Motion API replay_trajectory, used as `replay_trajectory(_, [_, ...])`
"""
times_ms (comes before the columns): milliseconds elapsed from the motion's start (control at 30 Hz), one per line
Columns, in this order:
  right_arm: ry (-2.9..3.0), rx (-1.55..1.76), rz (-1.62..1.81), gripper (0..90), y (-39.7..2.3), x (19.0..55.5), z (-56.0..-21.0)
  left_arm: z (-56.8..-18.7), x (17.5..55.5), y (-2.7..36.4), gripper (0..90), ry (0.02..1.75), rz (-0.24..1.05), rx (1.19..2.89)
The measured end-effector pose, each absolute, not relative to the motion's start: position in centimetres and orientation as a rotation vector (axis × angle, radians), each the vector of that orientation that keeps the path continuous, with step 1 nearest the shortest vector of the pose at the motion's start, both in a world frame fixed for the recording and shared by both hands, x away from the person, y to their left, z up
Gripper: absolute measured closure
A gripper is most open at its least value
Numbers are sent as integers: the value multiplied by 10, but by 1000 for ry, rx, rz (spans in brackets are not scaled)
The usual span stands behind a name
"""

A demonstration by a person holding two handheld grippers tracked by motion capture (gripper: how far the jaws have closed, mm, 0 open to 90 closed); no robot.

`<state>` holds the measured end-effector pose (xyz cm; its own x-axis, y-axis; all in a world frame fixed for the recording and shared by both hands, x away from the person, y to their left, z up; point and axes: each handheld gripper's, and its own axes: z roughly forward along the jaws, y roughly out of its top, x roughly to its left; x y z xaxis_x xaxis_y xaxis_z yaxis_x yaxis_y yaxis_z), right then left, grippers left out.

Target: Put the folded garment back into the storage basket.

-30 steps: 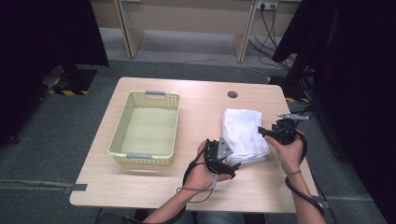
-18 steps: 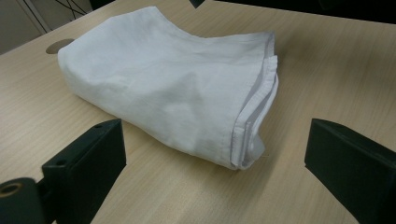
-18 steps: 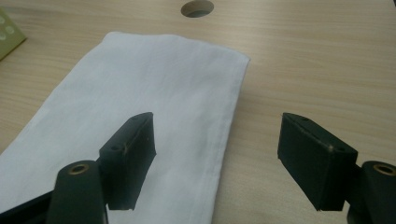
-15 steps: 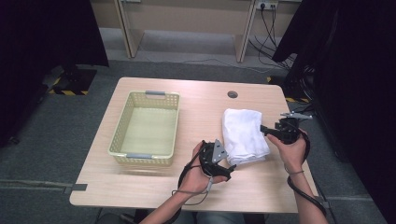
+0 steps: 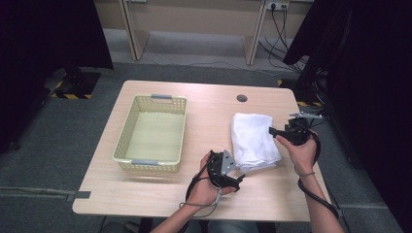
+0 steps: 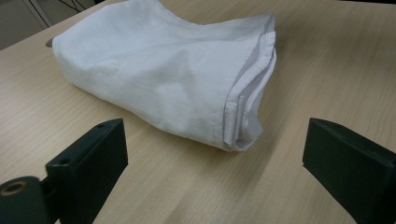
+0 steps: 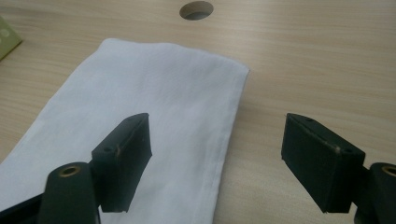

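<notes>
Lying flat on the tabletop (image 5: 272,184), the folded white cloth (image 5: 253,141) sits to the right of the yellow basket (image 5: 151,133) and just below the round cable hole (image 5: 241,98). The left gripper (image 6: 215,154) faces the cloth's near corner with its jaws spread wide and nothing between them; the layered hem edges of the fold show plainly just ahead of it. The right gripper (image 7: 217,163) hovers at the cloth's right-hand edge; its jaws have just been opening and stand wide, one over the fabric and one over bare wood, with the edge between them but no pad pressing on it.

The cloth looks light, soft and limp, so it will probably sag and unfold when lifted rather than keep its shape. It is not fragile, and woven fabric should give the pads decent friction. A sound hold would be at the thick folded corner nearest the left gripper, taking all layers at once, with the right gripper pinching the side edge so the stack stays together on the way to the basket.
</notes>
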<state>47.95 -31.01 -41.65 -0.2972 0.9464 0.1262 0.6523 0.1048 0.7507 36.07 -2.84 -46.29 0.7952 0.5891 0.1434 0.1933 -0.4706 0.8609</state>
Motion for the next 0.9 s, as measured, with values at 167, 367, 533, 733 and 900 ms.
replay_trajectory(167, [2000,1572,1024,242,-311,483,-418,-468,364,-34,78,589,565,2067])
replay_trajectory(367, [2006,1575,1005,234,-307,489,-417,-476,363,-41,77,605,567,2069])
replay_trajectory(533, [2011,1575,995,232,-303,495,-414,-474,365,-50,82,590,569,2071])
replay_trajectory(733, [2021,1584,960,232,-301,510,-411,-470,372,-58,120,601,586,2072])
replay_trajectory(900, [2024,1611,940,230,-302,522,-414,-471,373,-59,139,600,609,2085])
